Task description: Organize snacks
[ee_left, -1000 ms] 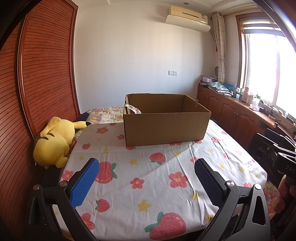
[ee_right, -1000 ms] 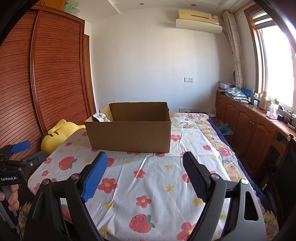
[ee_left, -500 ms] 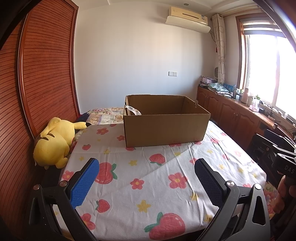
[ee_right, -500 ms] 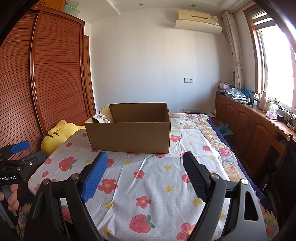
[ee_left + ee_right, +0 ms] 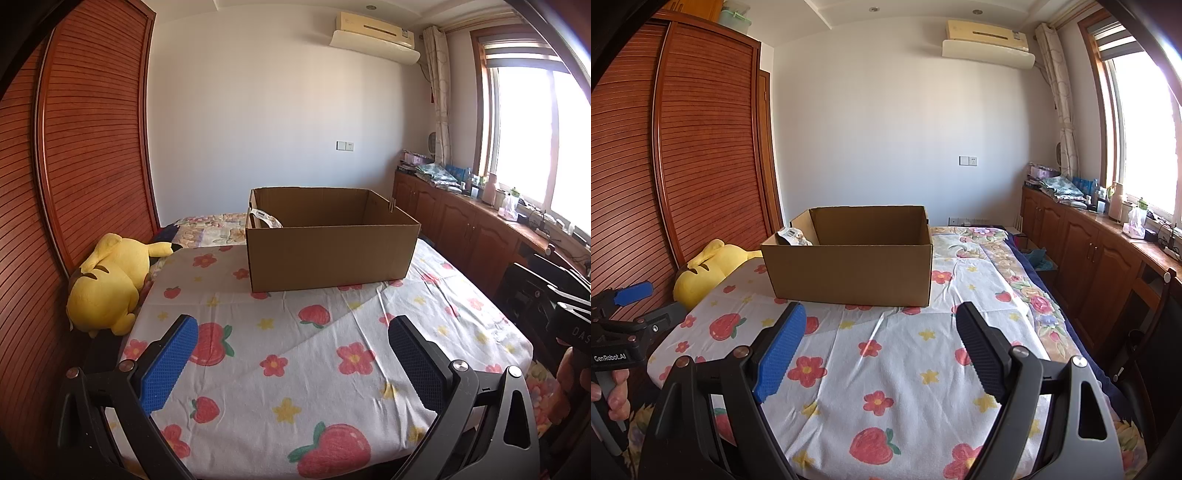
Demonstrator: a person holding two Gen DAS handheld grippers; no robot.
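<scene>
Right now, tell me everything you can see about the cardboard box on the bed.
The cardboard box is plain brown corrugated card, rectangular, wide and fairly shallow, open at the top with no flaps standing up. It sits upright and flat on the strawberry-and-flower sheet, toward the far end of the spread. A white printed packet pokes above the rim at its left end; the rest of the inside is hidden by the near wall. Nothing else touches the box.

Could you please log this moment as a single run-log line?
left gripper: open, empty | right gripper: open, empty | cardboard box: on tablecloth, one packet inside | plush toy: beside table
</scene>
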